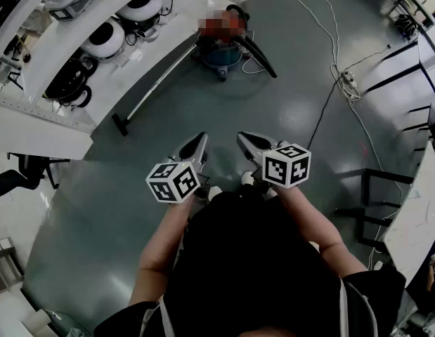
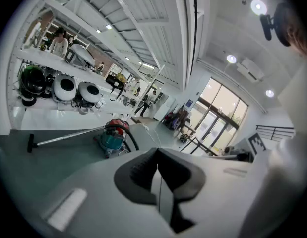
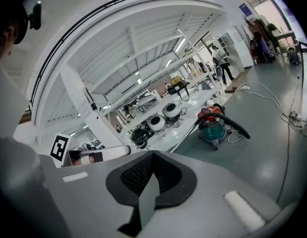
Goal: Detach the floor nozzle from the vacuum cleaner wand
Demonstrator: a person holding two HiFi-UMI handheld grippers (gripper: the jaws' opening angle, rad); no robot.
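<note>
A teal and red canister vacuum (image 1: 221, 53) stands on the grey floor ahead of me, with a black hose (image 1: 261, 53) curving off it. Its silver wand (image 1: 157, 84) slants down-left to the black floor nozzle (image 1: 121, 124), which rests on the floor beside the white bench. The left gripper (image 1: 201, 140) and right gripper (image 1: 242, 137) are held side by side in front of my body, well short of the vacuum, both shut with nothing in them. The left gripper view shows the vacuum (image 2: 113, 135), wand (image 2: 69, 137) and nozzle (image 2: 30, 144) beyond the closed jaws; the right gripper view shows the vacuum (image 3: 213, 125).
A long white bench (image 1: 69, 111) at the left carries round white and black appliances (image 1: 105, 41). A cable (image 1: 329, 97) and power strip (image 1: 349, 78) lie on the floor to the right. Black-framed desks (image 1: 386, 188) stand at the right, a black chair (image 1: 20, 170) at the left.
</note>
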